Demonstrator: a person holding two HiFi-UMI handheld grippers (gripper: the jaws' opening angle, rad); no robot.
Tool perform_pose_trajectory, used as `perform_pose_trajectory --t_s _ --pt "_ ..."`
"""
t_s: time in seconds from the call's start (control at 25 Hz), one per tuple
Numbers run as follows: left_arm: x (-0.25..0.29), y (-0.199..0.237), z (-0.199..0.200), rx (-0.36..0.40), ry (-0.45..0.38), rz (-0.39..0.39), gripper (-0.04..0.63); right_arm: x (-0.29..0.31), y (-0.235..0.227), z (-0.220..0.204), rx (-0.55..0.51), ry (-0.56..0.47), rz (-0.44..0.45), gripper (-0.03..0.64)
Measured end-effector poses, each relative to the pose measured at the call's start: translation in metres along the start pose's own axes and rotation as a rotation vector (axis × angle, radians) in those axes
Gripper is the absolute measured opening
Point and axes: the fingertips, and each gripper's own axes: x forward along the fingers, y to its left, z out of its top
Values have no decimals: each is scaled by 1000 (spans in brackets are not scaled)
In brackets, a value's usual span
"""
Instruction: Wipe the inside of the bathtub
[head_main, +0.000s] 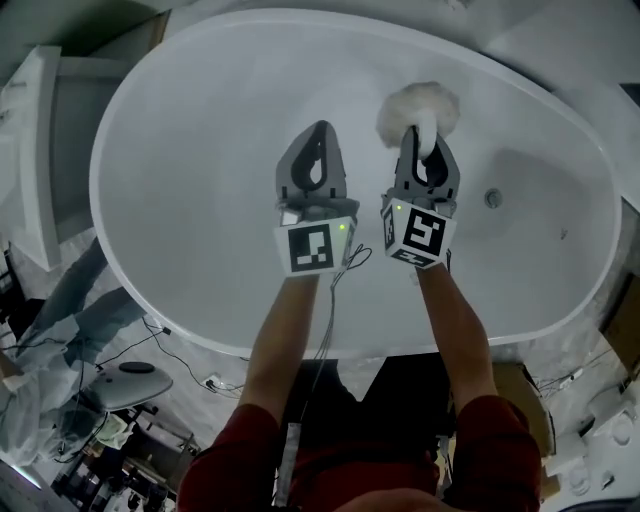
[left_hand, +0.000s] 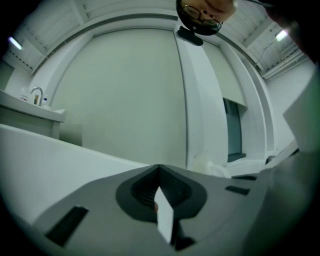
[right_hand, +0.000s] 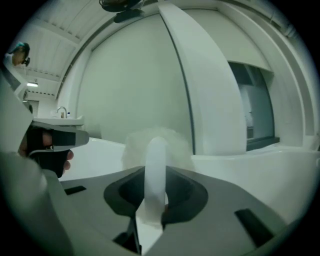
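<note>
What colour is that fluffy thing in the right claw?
White duster; clearest in head view.

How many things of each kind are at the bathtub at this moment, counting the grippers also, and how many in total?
bathtub: 1
fluffy white duster: 1
drain: 1
grippers: 2, the left gripper with jaws shut on nothing, the right gripper with jaws shut on the duster handle
Total: 5

Head view steeply down over bathtub (head_main: 200, 150), both gripper views across its rim, sharing far wall (left_hand: 125, 90).
</note>
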Motion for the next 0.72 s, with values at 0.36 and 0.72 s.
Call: perform_pose_trajectory --t_s 0.36,0.72 --pt "-83 60 21 -3 -47 159 15 -23 96 21 -43 -39 164 91" --pt "-68 51 39 8 -72 212 15 61 97 45 -122 -32 216 91"
